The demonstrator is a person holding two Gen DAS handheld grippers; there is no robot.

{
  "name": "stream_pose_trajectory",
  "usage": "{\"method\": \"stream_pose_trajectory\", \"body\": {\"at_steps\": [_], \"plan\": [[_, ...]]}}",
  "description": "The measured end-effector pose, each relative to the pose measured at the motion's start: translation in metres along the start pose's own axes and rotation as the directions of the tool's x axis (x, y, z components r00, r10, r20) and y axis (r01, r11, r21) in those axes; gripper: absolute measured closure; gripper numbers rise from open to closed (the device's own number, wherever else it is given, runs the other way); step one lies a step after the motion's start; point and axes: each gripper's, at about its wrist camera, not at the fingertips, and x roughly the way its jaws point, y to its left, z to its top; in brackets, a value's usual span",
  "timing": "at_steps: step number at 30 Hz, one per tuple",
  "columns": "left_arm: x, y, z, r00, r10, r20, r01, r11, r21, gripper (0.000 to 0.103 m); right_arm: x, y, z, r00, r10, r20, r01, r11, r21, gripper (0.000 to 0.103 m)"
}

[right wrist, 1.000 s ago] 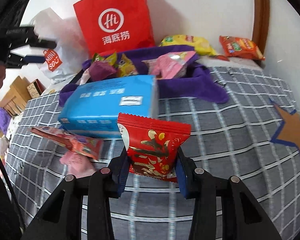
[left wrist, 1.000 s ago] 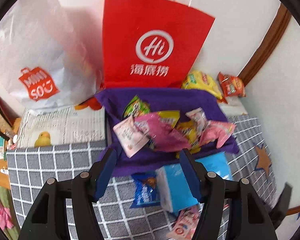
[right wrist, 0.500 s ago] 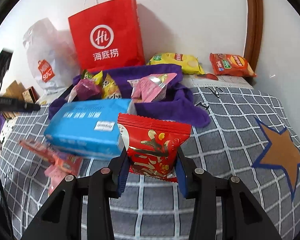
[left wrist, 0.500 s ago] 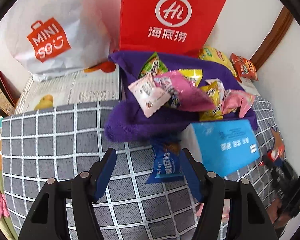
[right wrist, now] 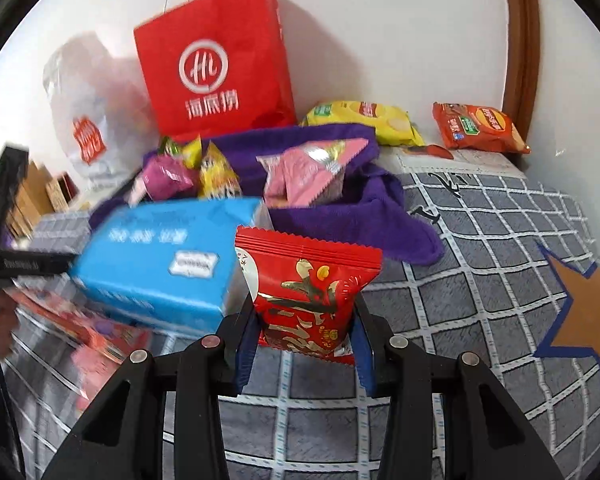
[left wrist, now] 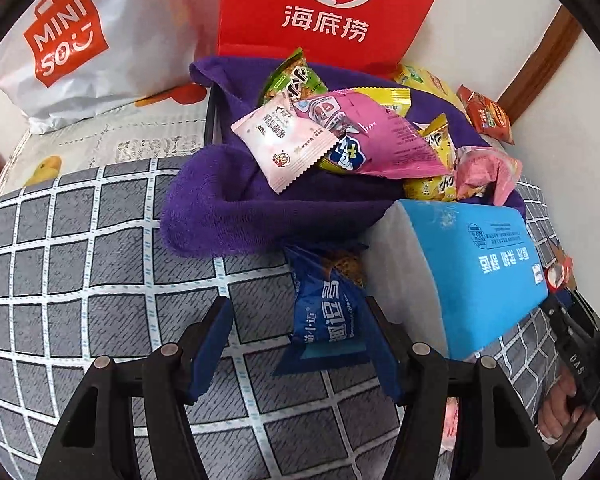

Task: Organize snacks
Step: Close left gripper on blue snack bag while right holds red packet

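My left gripper (left wrist: pixel 296 308) points down at the checked bedspread, open, with a dark blue snack packet (left wrist: pixel 324 300) lying between its fingers. The left finger stands clear of the packet and the right finger is close to its edge. My right gripper (right wrist: pixel 304 308) is shut on a red snack packet (right wrist: pixel 308 280), held upright above the bedspread. Behind both sits a basket lined with purple cloth (left wrist: pixel 220 208) (right wrist: pixel 340 220), piled with pink, yellow and green snack packets. A blue tissue pack (left wrist: pixel 480 272) (right wrist: pixel 160 264) lies against its front.
A red paper bag (right wrist: pixel 216 64) and a white plastic bag (left wrist: pixel 72 40) stand by the wall. A yellow chip bag (right wrist: pixel 364 120) and an orange one (right wrist: pixel 480 128) lie behind the basket. Pink and red packets (right wrist: pixel 80 328) lie left of the tissue pack.
My left gripper has dropped toward the bedspread, and the blue packet now sits between its fingers. The right gripper has shifted slightly, still gripping the red packet.
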Motion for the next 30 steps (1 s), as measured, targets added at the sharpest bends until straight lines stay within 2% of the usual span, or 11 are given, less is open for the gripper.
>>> {"method": "stream_pose_trajectory", "body": {"at_steps": [2, 5, 10, 15, 19, 22, 26, 30], "plan": [[0.002, -0.003, -0.001, 1.000, 0.002, 0.014, -0.002, 1.000, 0.007, 0.041, 0.004, 0.002, -0.003, 1.000, -0.027, -0.017, 0.026, 1.000, -0.017, 0.062], [0.006, -0.010, -0.002, 0.999, 0.023, 0.046, -0.025, 0.999, 0.032, 0.041, 0.014, -0.001, -0.006, 0.997, 0.009, -0.075, -0.009, 1.000, 0.006, 0.062], [0.007, -0.009, -0.001, 0.997, -0.006, 0.075, 0.004, 1.000, 0.017, 0.047, 0.017, -0.008, -0.007, 0.996, 0.004, -0.093, 0.000, 0.999, 0.043, 0.062], [0.004, -0.014, -0.003, 0.998, -0.021, 0.067, 0.018, 0.999, 0.043, 0.069, 0.021, -0.009, -0.007, 0.994, 0.000, -0.110, 0.006, 0.999, 0.052, 0.062], [-0.003, -0.013, -0.005, 0.997, -0.006, 0.075, 0.002, 0.998, 0.057, 0.070, 0.022, -0.011, -0.007, 0.994, -0.004, -0.111, 0.010, 0.998, 0.055, 0.062], [-0.008, -0.006, -0.005, 0.995, 0.043, 0.093, -0.047, 0.998, 0.043, 0.070, 0.022, -0.011, -0.007, 0.994, -0.005, -0.111, 0.012, 0.998, 0.058, 0.062], [-0.008, 0.005, -0.003, 0.997, 0.022, 0.080, -0.022, 1.000, 0.002, 0.070, 0.022, -0.011, -0.007, 0.994, -0.009, -0.112, 0.015, 0.998, 0.053, 0.062], [-0.005, 0.005, -0.002, 0.996, 0.027, 0.080, -0.028, 1.000, 0.005, 0.069, 0.022, -0.011, -0.007, 0.994, -0.009, -0.112, 0.015, 0.998, 0.054, 0.062]]}}
